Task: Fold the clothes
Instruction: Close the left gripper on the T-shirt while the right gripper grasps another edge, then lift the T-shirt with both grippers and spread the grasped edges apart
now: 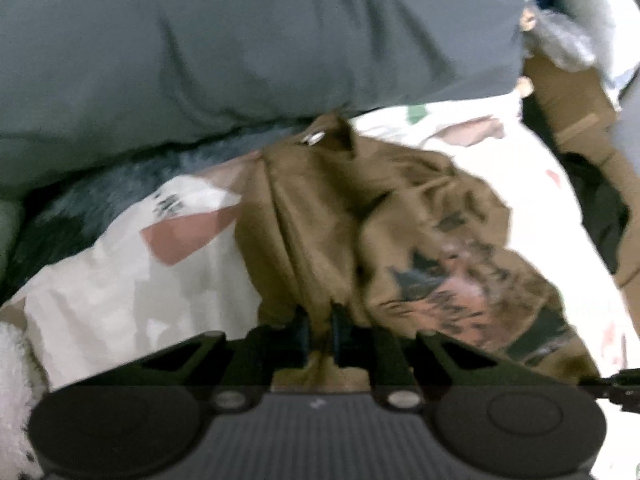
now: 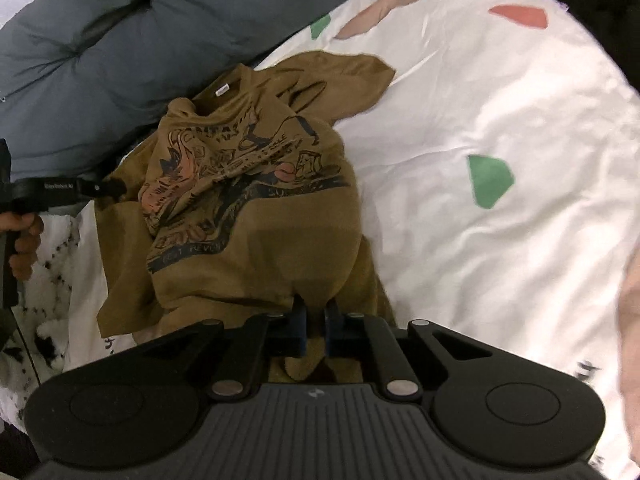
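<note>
Both the left gripper [image 1: 320, 334] and right gripper [image 2: 316, 322] have fingers clamped on the crumpled olive-brown printed T-shirt [image 2: 256, 184], which bunches toward twelve o'clock across the white patterned bedsheet [image 2: 500, 120].

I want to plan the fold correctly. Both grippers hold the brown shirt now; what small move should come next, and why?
Probably draw the two grippers apart to spread the brown shirt. The left gripper and right gripper each pinch an edge, yet the shirt lies bunched and wrinkled on the white sheet, so it needs flattening first.
</note>
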Demonstrator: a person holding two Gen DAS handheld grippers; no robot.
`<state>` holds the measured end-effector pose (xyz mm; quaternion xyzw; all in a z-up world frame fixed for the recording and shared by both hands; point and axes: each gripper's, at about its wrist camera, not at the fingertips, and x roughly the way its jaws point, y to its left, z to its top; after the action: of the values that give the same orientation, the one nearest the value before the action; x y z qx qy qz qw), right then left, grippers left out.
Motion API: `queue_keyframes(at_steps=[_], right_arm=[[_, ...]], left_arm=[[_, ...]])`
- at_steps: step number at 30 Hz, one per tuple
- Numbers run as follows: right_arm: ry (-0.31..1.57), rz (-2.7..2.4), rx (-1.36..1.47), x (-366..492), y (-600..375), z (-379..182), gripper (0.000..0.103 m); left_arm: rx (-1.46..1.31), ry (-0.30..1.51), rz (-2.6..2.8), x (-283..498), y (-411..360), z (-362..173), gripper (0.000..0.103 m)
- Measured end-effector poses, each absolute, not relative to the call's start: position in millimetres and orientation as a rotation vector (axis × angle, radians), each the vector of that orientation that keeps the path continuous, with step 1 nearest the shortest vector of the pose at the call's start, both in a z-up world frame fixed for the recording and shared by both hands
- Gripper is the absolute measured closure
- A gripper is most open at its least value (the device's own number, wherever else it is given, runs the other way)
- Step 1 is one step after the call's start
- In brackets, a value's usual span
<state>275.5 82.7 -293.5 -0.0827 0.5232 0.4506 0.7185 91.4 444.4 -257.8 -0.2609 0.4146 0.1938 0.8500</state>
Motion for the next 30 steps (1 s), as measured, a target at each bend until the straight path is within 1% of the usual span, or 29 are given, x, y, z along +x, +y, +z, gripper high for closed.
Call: queue_keyframes(at_steps=[10,16,30], right_arm=[[1.107,0.872,-0.215,262,17,-237,0.096],[1.085,0.795,-0.224,253,-27,-205,0.096],[1.046,0.601,-0.262,212,-154,-134,0.096]], left_arm=[[-0.55,0.782,0.263,100,412,-187,0.093],[-0.596,0.754,0.191,105,388,-164,0.093],[-0.552,0.716,0.004,122,308,-116,0.093]])
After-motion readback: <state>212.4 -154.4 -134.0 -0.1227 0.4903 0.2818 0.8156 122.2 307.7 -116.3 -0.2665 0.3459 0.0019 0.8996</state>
